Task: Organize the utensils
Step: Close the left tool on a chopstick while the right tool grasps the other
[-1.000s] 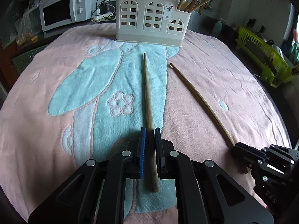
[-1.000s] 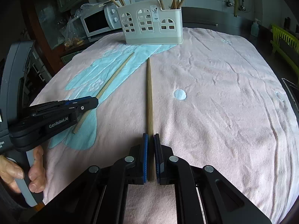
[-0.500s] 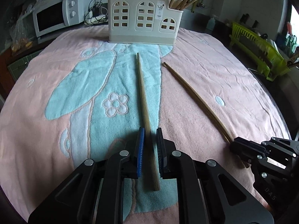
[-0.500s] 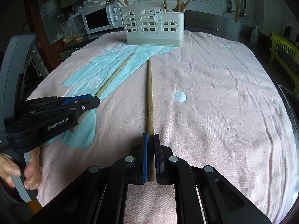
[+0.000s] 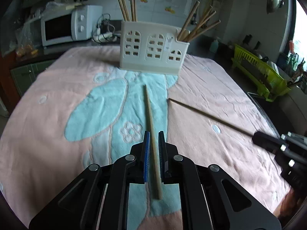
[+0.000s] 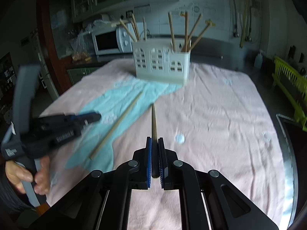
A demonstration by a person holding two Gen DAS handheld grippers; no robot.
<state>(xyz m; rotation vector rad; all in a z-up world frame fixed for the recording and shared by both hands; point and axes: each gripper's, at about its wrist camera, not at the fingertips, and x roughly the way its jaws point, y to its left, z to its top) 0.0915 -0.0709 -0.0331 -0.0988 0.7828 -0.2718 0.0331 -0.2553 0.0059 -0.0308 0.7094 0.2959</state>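
Observation:
A light wooden chopstick (image 5: 151, 132) lies on the towel between the jaws of my left gripper (image 5: 153, 136), which stand slightly apart around it without gripping and have risen above it. It also shows in the right wrist view (image 6: 119, 123). My right gripper (image 6: 154, 141) is shut on a darker chopstick (image 6: 153, 118) and holds it lifted above the towel, tip pointing at the cream utensil holder (image 6: 162, 63). In the left wrist view the darker chopstick (image 5: 207, 115) hangs in the air. The holder (image 5: 151, 51) has several chopsticks standing in its left and right compartments.
A pink and turquoise towel (image 5: 211, 99) covers the table. A white microwave (image 5: 67, 26) stands at the back left. A green dish rack (image 5: 259, 71) stands to the right beyond the table edge.
My left gripper opened a little and rose off the light chopstick, which stays on the towel. My right gripper lifted the darker chopstick clear of the towel.

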